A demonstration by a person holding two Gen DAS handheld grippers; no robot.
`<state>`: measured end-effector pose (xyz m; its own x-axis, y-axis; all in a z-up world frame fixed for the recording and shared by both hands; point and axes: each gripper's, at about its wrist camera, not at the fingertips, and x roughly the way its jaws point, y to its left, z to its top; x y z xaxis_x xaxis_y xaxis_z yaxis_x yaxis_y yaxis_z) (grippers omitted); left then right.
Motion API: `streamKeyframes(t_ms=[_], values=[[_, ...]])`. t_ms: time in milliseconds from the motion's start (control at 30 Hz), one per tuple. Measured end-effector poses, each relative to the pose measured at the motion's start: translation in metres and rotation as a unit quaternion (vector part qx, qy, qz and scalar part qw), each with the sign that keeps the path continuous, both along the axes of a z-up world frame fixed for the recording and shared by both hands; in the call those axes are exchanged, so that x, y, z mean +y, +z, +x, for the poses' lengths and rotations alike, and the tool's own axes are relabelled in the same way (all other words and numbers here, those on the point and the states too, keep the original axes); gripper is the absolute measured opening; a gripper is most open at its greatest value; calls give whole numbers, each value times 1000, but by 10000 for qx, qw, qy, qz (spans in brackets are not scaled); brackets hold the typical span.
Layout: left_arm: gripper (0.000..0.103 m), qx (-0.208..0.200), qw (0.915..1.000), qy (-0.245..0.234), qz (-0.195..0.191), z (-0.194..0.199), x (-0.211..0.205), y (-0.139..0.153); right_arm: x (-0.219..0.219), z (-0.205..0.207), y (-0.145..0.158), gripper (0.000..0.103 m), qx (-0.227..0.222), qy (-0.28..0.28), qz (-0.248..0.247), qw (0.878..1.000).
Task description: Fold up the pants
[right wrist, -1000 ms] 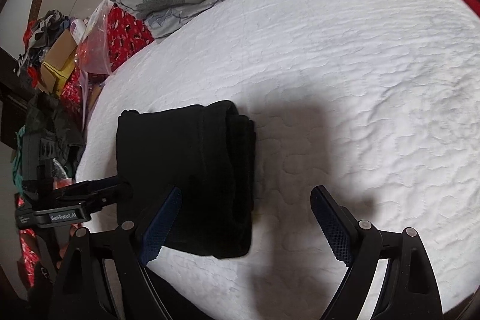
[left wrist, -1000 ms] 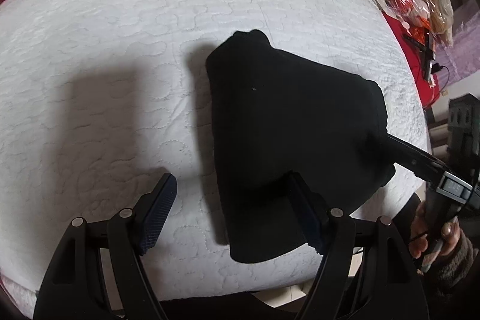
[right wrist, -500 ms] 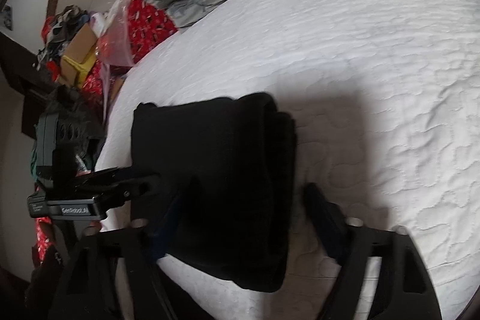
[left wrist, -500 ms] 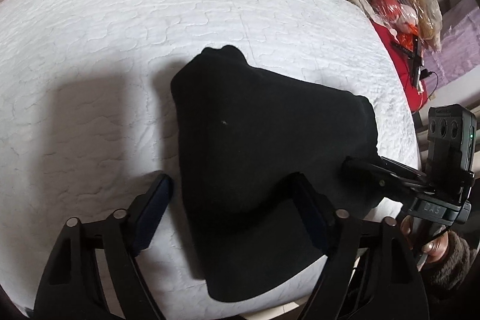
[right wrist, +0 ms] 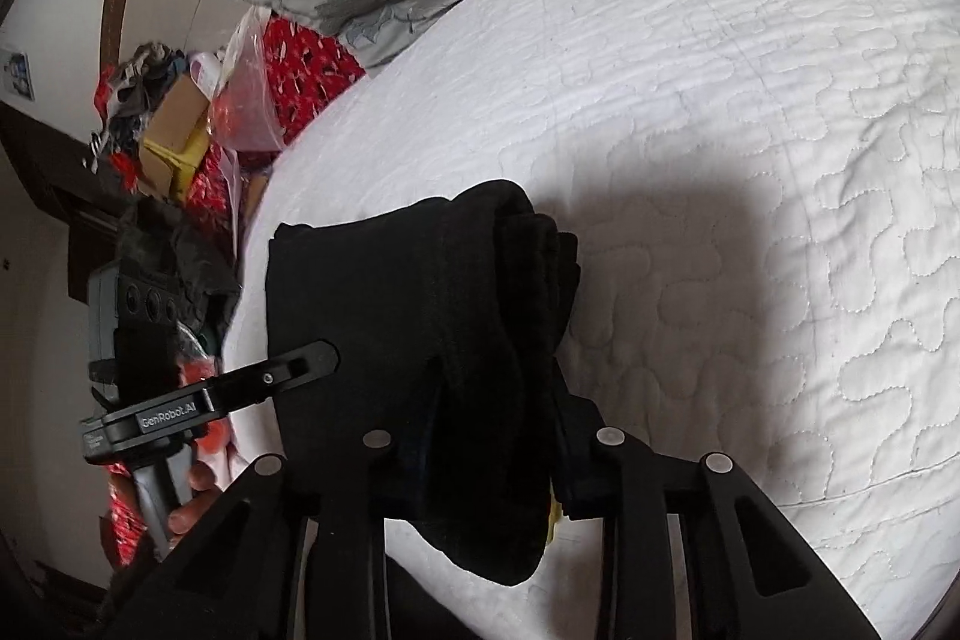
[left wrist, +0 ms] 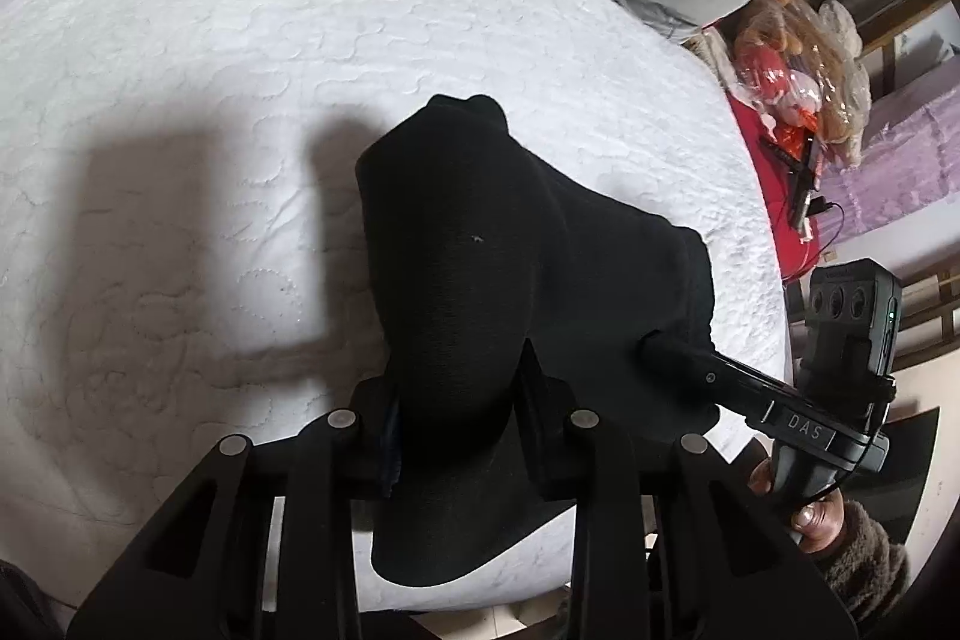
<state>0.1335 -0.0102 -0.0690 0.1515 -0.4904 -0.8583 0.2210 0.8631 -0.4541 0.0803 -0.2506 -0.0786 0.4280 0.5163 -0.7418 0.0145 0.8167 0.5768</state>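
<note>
Black pants [left wrist: 480, 280] soft, floppy, on white bed [left wrist: 180, 70]. Left view: our left gripper [left wrist: 459, 436] just squeezed near edge. Right view: our right gripper [right wrist: 498, 436] just pinched thick fold. We grab all layers.

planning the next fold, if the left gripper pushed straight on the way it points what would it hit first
The left gripper is already closed on the black pants; straight on it meets more of them, then probably the white quilt.
</note>
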Motion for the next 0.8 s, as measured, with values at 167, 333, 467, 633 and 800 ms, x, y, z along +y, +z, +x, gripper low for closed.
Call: streamKeyframes(t_ms=[167,333,467,633,800], values=[[29,58,9998,170,-96,1,-1,3,-3,3,-6,32,116,-106,137,9998],[27,-289,9991,248,-183,-18,6,25,2,-7,17,27,-110,-135,193,9997],[27,-384,9982,390,-264,-2,20,46,10,0,33,27,-157,-79,238,9996],[27,-782,9946,643,-230,43,47,85,34,44,65,27,-403,5,382,9985],[27,-623,9938,900,211,91,65,68,65,91,73,27,-572,147,202,9980]])
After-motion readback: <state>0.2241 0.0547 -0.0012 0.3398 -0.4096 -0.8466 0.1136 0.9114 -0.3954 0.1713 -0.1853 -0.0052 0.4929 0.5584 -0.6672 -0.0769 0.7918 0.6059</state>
